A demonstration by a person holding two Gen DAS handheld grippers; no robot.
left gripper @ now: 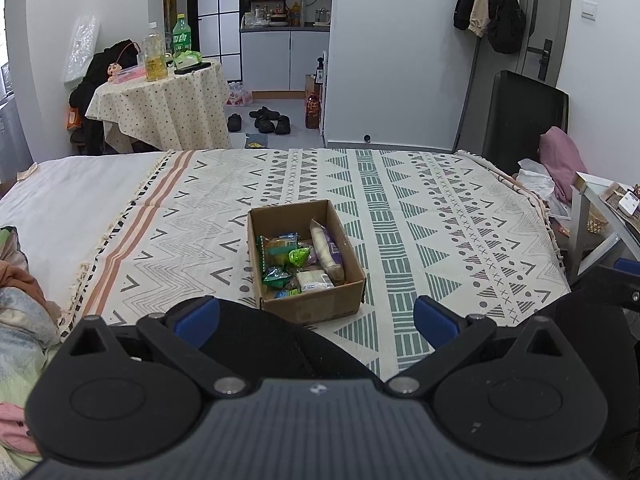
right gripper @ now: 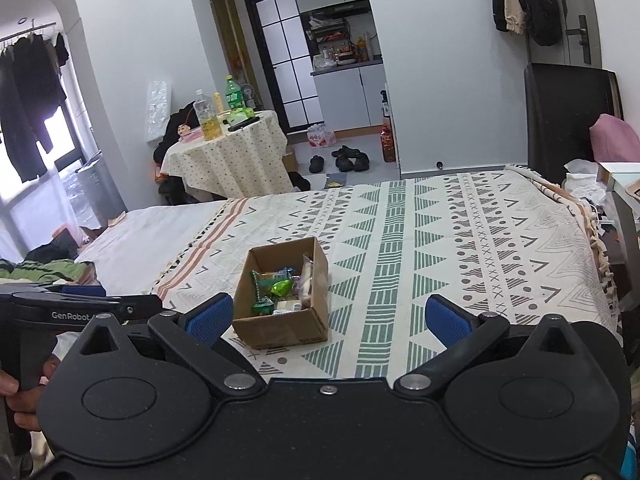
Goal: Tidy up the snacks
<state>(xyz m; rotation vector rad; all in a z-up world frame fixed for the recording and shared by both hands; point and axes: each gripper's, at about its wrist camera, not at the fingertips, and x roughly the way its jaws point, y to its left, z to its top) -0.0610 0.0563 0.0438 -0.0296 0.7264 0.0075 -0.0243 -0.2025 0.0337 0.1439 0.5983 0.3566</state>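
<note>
The cardboard box point(left gripper: 308, 264) of snack packets is being faced on the patterned bedspread point(left gripper: 440, 220), just beyond the spread-open, empty left gripper point(left gripper: 316, 316), the equally released right gripper point(right gripper: 328, 318) being held nearby.

Snacks point(left gripper: 304, 258) piled in cardboard box point(left gripper: 312, 304), labels too small to read; lower ones buried. Box's near corner at 7 o'clock hidden behind left tool point(left gripper: 316, 316).

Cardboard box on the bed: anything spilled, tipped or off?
Nothing stands out. The cardboard box sits upright on the patterned blanket, and the snack packets are all inside it; none lie loose on the blanket. Left gripper and right gripper are open and empty.
</note>
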